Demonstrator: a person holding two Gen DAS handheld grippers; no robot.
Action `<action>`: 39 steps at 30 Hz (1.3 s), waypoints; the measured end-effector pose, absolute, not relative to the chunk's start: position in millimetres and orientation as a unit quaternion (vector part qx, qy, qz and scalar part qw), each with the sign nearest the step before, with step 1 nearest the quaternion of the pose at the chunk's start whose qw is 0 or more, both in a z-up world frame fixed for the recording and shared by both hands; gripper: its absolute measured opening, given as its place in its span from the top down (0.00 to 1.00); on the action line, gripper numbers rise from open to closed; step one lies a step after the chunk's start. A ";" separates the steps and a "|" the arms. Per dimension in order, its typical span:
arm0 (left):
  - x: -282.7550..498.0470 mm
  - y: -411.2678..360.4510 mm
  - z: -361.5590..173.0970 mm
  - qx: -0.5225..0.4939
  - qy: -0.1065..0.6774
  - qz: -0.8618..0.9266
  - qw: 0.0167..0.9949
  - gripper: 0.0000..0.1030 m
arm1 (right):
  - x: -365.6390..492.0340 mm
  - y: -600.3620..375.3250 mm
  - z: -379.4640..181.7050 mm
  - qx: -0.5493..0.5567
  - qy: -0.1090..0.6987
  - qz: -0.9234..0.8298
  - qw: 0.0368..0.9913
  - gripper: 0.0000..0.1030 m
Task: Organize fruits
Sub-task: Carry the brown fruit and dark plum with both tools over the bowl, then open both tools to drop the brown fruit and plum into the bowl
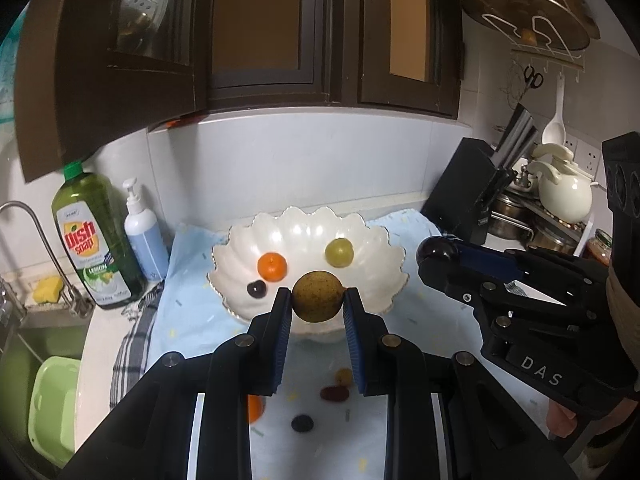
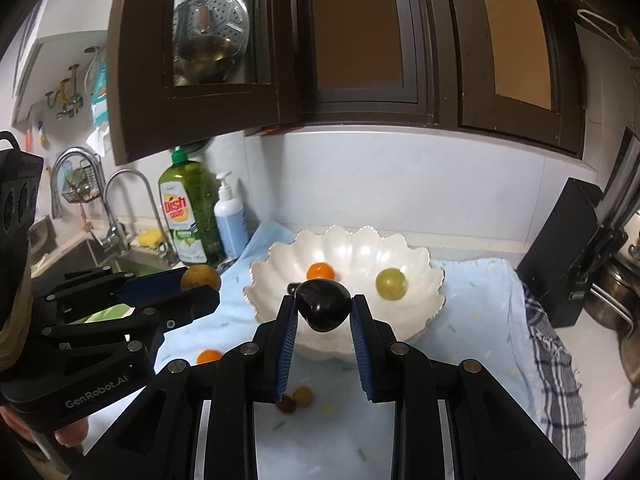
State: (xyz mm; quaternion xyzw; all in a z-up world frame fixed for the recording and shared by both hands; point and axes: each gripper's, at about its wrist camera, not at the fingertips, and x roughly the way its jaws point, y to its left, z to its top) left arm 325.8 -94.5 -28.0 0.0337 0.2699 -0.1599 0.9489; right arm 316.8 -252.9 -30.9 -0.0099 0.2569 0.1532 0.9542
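Note:
My left gripper (image 1: 318, 298) is shut on a brown speckled round fruit (image 1: 318, 296), held above the near rim of a white scalloped bowl (image 1: 372, 240). The bowl holds an orange fruit (image 1: 272, 267), a green fruit (image 1: 339, 253) and a small dark fruit (image 1: 256, 289). My right gripper (image 2: 324, 306) is shut on a glossy black plum (image 2: 322, 304), also over the bowl's near rim (image 2: 424, 280); it shows at the right in the left wrist view (image 1: 434, 254). Loose fruits lie on the blue cloth below: an orange one (image 2: 209, 356), a dark red one (image 1: 334, 393), a yellowish one (image 2: 303, 395) and a dark one (image 1: 302, 423).
A dish soap bottle (image 1: 94, 240) and pump bottle (image 1: 144, 236) stand left of the bowl by the sink (image 1: 36, 344) and tap (image 2: 132, 200). A black knife block (image 1: 466, 196), white teapot (image 1: 564, 192) and pots stand right. Dark cupboards (image 1: 256, 32) hang overhead.

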 end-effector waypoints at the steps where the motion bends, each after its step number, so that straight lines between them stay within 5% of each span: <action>1: 329.3 -95.6 -26.7 0.034 0.269 -0.159 0.949 0.74 | 321.1 -253.8 -30.2 -0.010 0.256 0.152 0.955 0.72; 24: 434.4 -117.5 -43.9 0.043 0.289 -0.167 0.942 0.74 | 420.3 -268.8 -58.0 -0.012 0.302 0.119 0.946 0.72; 39: 504.7 -130.2 -98.0 0.036 0.379 -0.178 0.907 0.74 | 482.8 -273.0 -105.6 0.003 0.382 0.114 0.917 0.72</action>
